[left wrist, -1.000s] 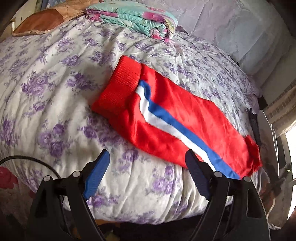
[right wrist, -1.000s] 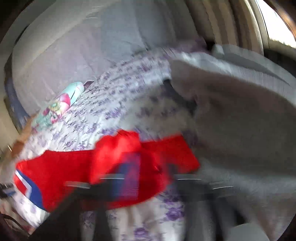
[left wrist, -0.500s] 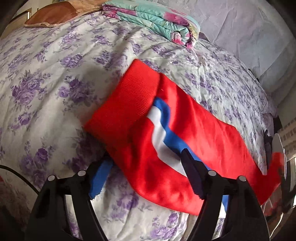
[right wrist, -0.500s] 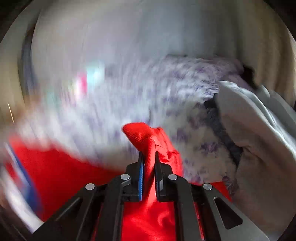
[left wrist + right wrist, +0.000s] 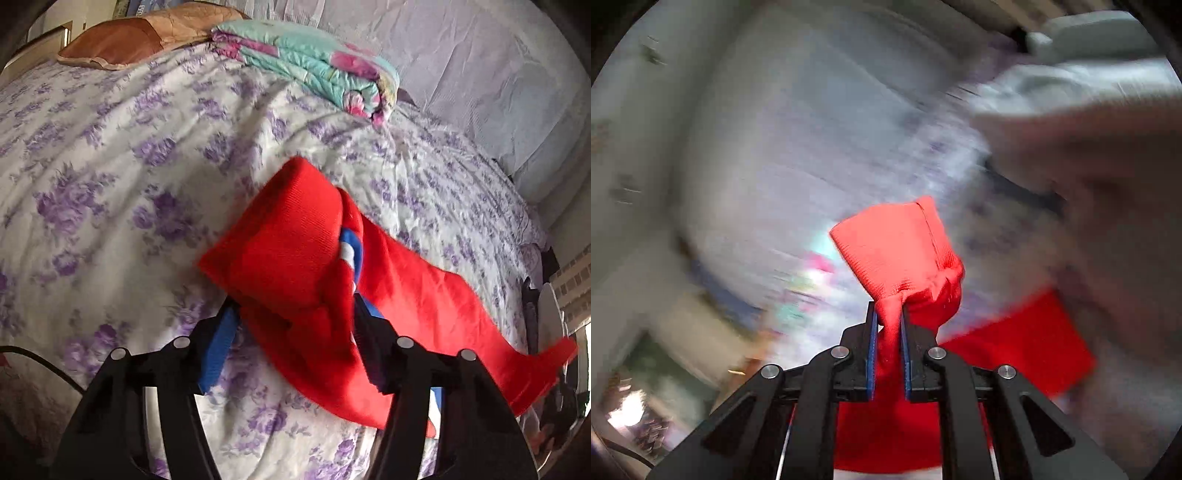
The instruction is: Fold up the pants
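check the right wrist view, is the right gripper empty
No, the right gripper is shut on a bunched fold of the red pants, which stick up between its blue pads.

Light: soft daylight, brightest at the far right edge of the left wrist view.
Shadows: mild; a soft one lies on the bedspread (image 5: 140, 192) beside the red pants (image 5: 295, 258).
Left wrist sharpness: mostly clear, slight smear on the pants.
Right wrist sharpness: heavy motion blur over the background; only the pinched red cloth (image 5: 897, 251) stays crisp.
Distortion: strong fisheye curve, dark corners.
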`<state>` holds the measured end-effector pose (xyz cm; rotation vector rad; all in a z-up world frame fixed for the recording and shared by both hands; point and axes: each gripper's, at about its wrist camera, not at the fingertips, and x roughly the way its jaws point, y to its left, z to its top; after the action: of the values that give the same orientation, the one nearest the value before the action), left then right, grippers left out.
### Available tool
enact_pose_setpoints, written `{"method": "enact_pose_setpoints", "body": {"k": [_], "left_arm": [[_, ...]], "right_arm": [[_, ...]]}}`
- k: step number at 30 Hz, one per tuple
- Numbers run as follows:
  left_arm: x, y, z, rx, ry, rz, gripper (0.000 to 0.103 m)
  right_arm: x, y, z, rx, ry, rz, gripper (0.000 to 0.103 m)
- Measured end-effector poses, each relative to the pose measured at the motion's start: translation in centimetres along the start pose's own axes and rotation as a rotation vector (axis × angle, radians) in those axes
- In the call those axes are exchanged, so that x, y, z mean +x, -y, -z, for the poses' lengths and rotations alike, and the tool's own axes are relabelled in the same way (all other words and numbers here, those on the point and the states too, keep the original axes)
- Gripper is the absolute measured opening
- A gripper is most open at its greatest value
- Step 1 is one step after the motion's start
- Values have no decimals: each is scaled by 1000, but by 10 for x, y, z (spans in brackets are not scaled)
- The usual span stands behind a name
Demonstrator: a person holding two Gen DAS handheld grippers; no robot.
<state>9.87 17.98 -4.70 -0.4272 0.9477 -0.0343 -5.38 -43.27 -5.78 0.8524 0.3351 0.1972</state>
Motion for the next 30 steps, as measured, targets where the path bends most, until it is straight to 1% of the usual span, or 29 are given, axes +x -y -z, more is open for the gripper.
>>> {"method": "enact_pose_setpoints", "body": {"k": [1,2,3,4,5,6,7,8,9,10,11,12,14,15,16,17,18,19,20,21,22,23,24,25,26,27,28,30], "left_arm": [[-1,-2,1,4,3,-12,59],[-2,-5,2,9,7,-33,59],[-3,-11,5,7,8,-52,61],[-3,-17,6,0,3,-47,65],[-3,-21,7,-9,-5,-40,66],[-5,-25,7,-15,-11,-33,66],[-9,-25,8,-13,-10,-33,66],[-13,-24,8,-6,-4,-36,66],[-20,-21,8,9,12,-44,66],[-26,-18,8,20,30,-44,65],[-32,-14,7,30,49,-39,65],[-38,-9,6,43,64,-26,65],[-34,-1,3,65,51,-20,72],[-29,1,2,70,33,-22,72],[-17,2,1,76,4,-21,72],[-11,3,0,82,-9,-28,72],[-1,3,0,83,-27,-52,71],[8,0,-1,74,-29,-75,65],[11,-3,-2,63,-27,-80,64],[14,-8,-5,35,-27,-69,63],[14,-11,-6,20,-24,-62,60],[12,-11,-8,21,-17,-65,55],[7,-11,-10,25,6,-69,52],[2,-11,-12,24,28,-70,48],[-4,-13,-16,18,49,-74,46],[-11,-16,-20,12,77,-77,46],[-16,-19,-24,11,91,-77,46],[-17,-26,-28,13,87,-88,47]], "right_arm": [[-2,8,5,14,-16,38,14],[-1,20,12,55,-63,110,26],[0,34,20,101,-129,210,40],[-1,45,29,106,-190,330,34],[-7,44,31,71,-188,372,27],[-14,38,29,33,-172,414,36],[-25,26,24,2,-127,448,43],[-31,18,18,-11,-89,449,61],[-39,9,14,-27,-54,458,77],[-39,0,10,-47,-33,452,82],[-32,-6,7,-67,-43,445,87],[-21,-10,5,-86,-66,464,89],[-1,-5,-2,-107,-119,530,89],[-2,2,-1,-112,-145,566,88],[17,6,-1,-124,-173,599,85],[26,10,0,-143,-195,615,53],[40,14,-1,-162,-238,600,16],[42,13,-1,-160,-246,573,16],[42,12,-3,-166,-234,555,15],[40,8,-4,-177,-222,536,14],[38,0,-6,-186,-201,485,14],[26,-6,-4,-192,-172,419,14],[19,-17,-6,-202,-134,338,14],[15,-21,-5,-210,-115,291,14],[11,-27,-4,-227,-96,239,14],[7,-29,0,-242,-87,214,14],[8,-25,3,-249,-96,232,14],[14,-4,13,-222,-174,334,14]]}}
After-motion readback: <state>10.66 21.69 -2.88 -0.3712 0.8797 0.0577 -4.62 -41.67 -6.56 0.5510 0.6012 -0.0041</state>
